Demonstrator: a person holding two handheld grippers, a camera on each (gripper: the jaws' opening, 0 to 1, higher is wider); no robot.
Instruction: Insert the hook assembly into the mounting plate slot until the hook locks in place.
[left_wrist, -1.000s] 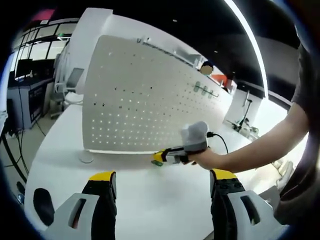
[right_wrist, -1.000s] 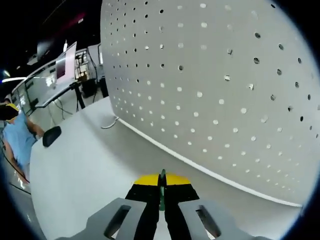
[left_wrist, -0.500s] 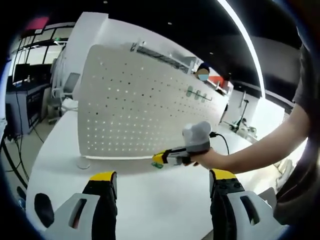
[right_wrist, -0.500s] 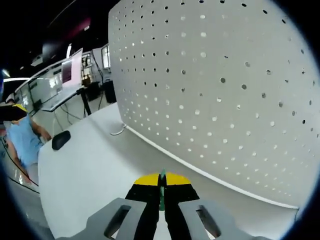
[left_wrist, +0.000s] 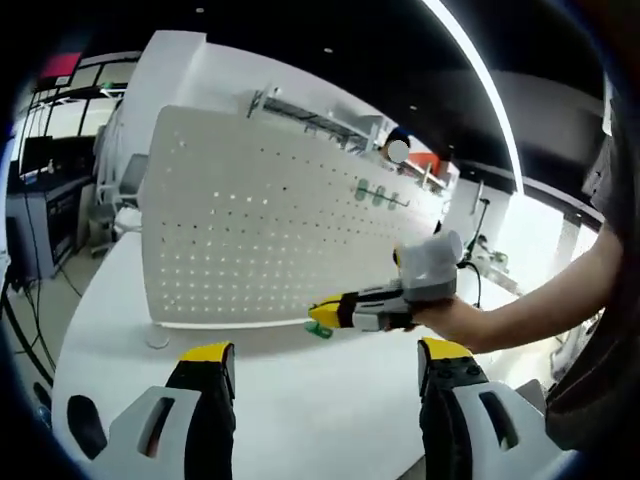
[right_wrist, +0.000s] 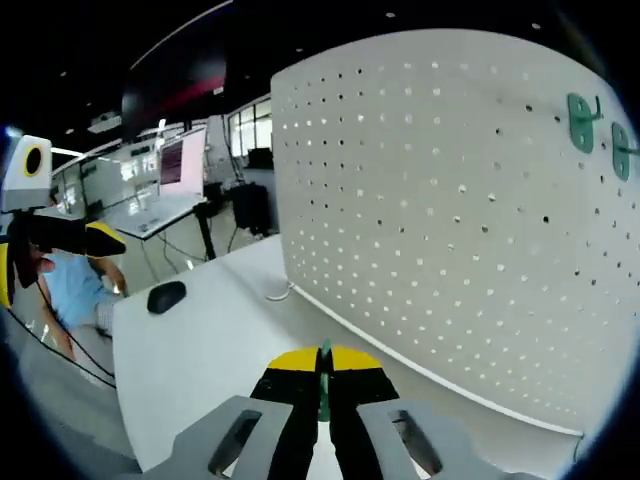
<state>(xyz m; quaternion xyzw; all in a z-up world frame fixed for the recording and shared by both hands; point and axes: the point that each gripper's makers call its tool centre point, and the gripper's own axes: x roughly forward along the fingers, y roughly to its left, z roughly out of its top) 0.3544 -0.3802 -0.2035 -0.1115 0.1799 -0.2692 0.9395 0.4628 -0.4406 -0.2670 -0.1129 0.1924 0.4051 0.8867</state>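
A tall white pegboard (left_wrist: 260, 235) (right_wrist: 450, 230) stands upright on the white table (left_wrist: 280, 400). Green hooks (left_wrist: 376, 193) (right_wrist: 581, 120) hang on its upper part. My right gripper (left_wrist: 328, 314) (right_wrist: 323, 368) is shut on a thin green hook piece (right_wrist: 323, 385) (left_wrist: 318, 329), held a short way in front of the board's lower edge, apart from it. A hand (left_wrist: 455, 320) holds that gripper. My left gripper (left_wrist: 325, 352) stands open over the table with nothing between its yellow-tipped jaws; it also comes in at the left edge of the right gripper view (right_wrist: 60, 235).
A black mouse (right_wrist: 165, 296) (left_wrist: 80, 425) lies near the table's edge. A small white disc (left_wrist: 157, 340) (right_wrist: 278, 292) sits at the board's corner. Desks with monitors (right_wrist: 180, 165) stand beyond, and a person in blue (right_wrist: 75, 290) is at the left.
My right gripper has drawn back from the pegboard with the green hook, so the board looks farther and its hung hooks come into sight. The left gripper stays open.
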